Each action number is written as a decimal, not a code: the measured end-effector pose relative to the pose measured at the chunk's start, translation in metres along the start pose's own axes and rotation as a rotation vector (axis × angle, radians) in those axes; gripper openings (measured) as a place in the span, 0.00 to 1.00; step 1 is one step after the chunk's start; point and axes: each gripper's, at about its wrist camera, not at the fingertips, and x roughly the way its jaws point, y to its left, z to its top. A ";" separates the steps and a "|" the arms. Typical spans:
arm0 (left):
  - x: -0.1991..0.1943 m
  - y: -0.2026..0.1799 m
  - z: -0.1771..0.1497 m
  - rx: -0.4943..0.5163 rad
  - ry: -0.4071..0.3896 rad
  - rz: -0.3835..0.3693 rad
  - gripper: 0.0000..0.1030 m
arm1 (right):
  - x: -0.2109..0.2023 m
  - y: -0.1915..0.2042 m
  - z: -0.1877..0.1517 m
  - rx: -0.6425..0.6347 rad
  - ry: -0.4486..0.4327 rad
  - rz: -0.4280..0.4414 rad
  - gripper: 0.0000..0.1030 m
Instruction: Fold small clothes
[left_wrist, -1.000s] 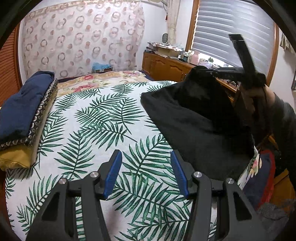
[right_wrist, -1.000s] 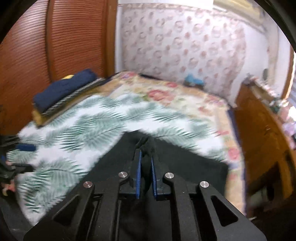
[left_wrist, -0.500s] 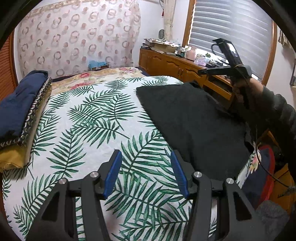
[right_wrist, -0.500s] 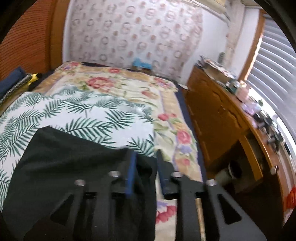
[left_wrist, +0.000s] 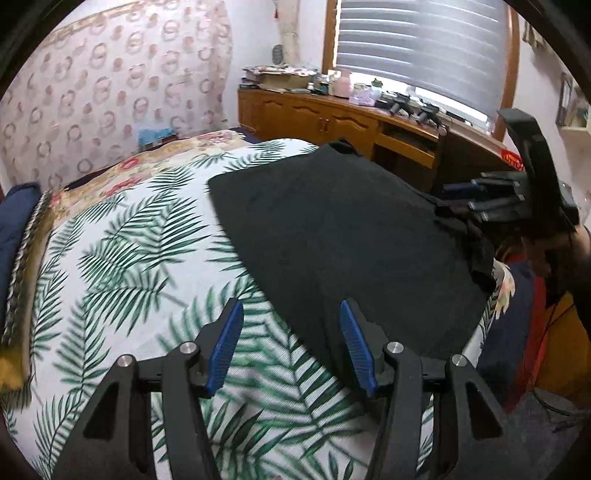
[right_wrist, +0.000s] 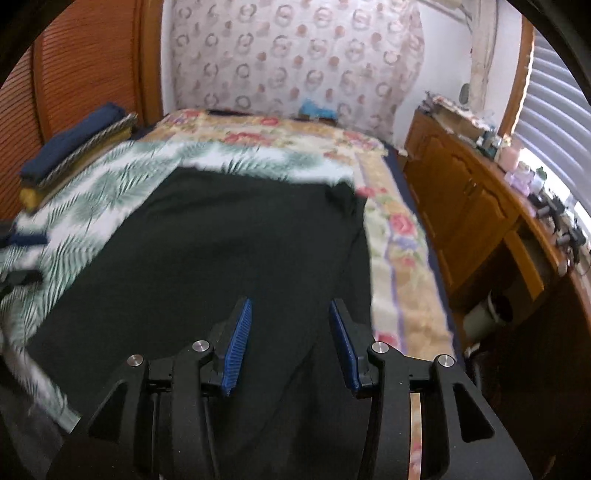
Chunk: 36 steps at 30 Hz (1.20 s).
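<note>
Although the dark garment (left_wrist: 347, 236) already lies spread almost flat on the palm-leaf bedspread (left_wrist: 122, 266), we judge that the folding itself has not begun: we see 1 layer only, with no edge turned over. It lies toward the right side of the bed, and its right edge, still a little bunched, hangs near the bed's border with the flowers (right_wrist: 399, 236). What we have so far is the laying out; what remains is the smoothing of that bunched edge, then the folds, and probably the putting away, because a stack of folded cloth (right_wrist: 74, 147) already waits at the far left of the bed.

Our left gripper (left_wrist: 291, 343) hovers over the near-left edge of the garment with its jaws apart and nothing between them. Our right gripper (right_wrist: 288, 343) has just been opening; its jaws now stand apart above the cloth, and the pads do not press on it.

Regarding writing, we can read no brand or label. The objects on the wooden cabinet (left_wrist: 332, 118) under the window are too small and blurred to tell.
</note>
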 end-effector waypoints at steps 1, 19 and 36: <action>0.003 -0.002 0.001 0.002 0.006 -0.007 0.52 | 0.000 0.002 -0.005 0.001 0.009 -0.002 0.42; 0.017 -0.021 -0.013 -0.014 0.060 -0.036 0.52 | -0.016 0.001 -0.040 0.022 0.036 0.072 0.04; 0.012 -0.022 -0.023 -0.041 0.081 -0.075 0.52 | -0.025 -0.011 -0.042 0.030 0.029 -0.018 0.03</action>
